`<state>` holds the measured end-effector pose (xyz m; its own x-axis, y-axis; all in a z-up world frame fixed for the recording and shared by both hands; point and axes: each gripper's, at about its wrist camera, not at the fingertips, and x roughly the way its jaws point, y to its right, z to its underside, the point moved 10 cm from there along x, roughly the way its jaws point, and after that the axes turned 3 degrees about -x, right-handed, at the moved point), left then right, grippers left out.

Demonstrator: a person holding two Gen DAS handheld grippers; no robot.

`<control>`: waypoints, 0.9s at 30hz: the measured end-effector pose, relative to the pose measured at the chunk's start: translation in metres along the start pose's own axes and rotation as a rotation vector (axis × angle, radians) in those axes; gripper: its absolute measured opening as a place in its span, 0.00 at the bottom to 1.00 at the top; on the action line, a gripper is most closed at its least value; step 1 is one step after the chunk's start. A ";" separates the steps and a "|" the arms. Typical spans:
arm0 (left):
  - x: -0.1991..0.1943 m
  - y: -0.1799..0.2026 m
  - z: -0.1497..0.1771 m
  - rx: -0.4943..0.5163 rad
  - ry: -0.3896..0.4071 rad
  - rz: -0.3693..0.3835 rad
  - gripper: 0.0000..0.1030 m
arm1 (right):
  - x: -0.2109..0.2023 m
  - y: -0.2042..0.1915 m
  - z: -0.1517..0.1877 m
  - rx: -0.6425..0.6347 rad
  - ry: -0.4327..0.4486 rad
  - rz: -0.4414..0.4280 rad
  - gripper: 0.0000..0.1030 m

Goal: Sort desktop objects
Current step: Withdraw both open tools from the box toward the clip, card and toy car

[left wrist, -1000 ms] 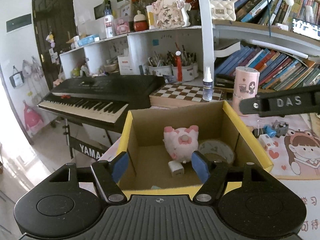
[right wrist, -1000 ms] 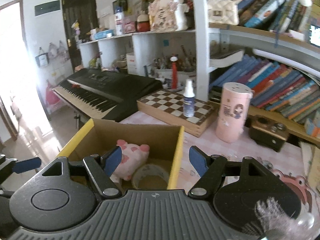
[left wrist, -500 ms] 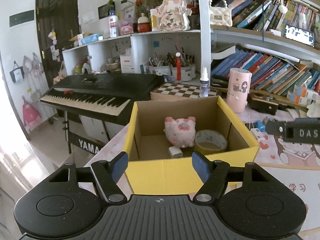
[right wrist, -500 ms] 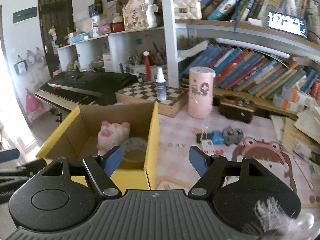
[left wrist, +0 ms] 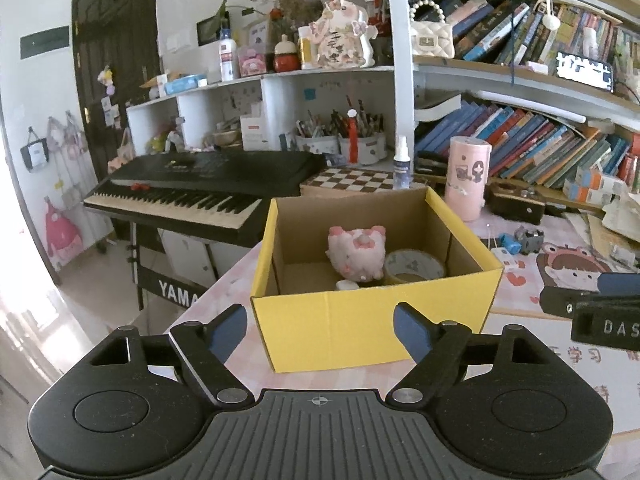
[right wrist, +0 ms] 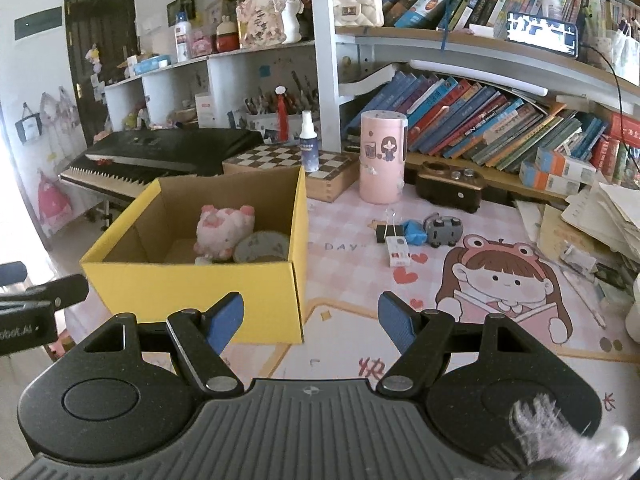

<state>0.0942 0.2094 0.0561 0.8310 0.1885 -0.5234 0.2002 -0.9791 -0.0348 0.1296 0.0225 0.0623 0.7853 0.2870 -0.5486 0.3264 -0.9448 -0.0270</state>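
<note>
Right wrist view, left to right. Yellow box [right wrist: 192, 292] stands at centre left on the table [right wrist: 348, 332]; inside it lie a pink plush pig [right wrist: 224, 228] and a tape roll [right wrist: 262, 246], touching. Right of the box, mid-frame: a binder clip [right wrist: 386, 230], white eraser [right wrist: 398, 252], blue object [right wrist: 414, 232], grey toy [right wrist: 442, 230]. Right gripper [right wrist: 310, 320]: jaws apart, nothing between. Left gripper [left wrist: 320, 328]: jaws have just been opening, empty, before the box's near wall.
</note>
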 end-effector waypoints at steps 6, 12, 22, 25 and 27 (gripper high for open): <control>-0.006 0.003 0.007 -0.001 -0.005 0.008 0.85 | -0.010 -0.003 0.012 -0.002 -0.007 0.003 0.72; -0.013 0.011 0.017 0.011 -0.016 0.021 0.87 | -0.018 -0.006 0.026 0.010 -0.028 -0.010 0.76; -0.025 0.025 0.033 0.041 -0.015 0.050 0.92 | -0.032 -0.011 0.044 0.004 -0.044 0.018 0.82; -0.025 0.029 0.037 0.036 -0.035 0.076 0.92 | -0.034 -0.006 0.049 0.016 -0.050 0.038 0.83; -0.024 0.031 0.039 0.033 -0.049 0.093 0.92 | -0.037 -0.003 0.051 0.025 -0.051 0.051 0.84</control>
<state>0.0605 0.1713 0.0338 0.8187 0.0935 -0.5666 0.1055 -0.9944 -0.0117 0.0729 0.0068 0.0398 0.7723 0.2303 -0.5920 0.2728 -0.9619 -0.0183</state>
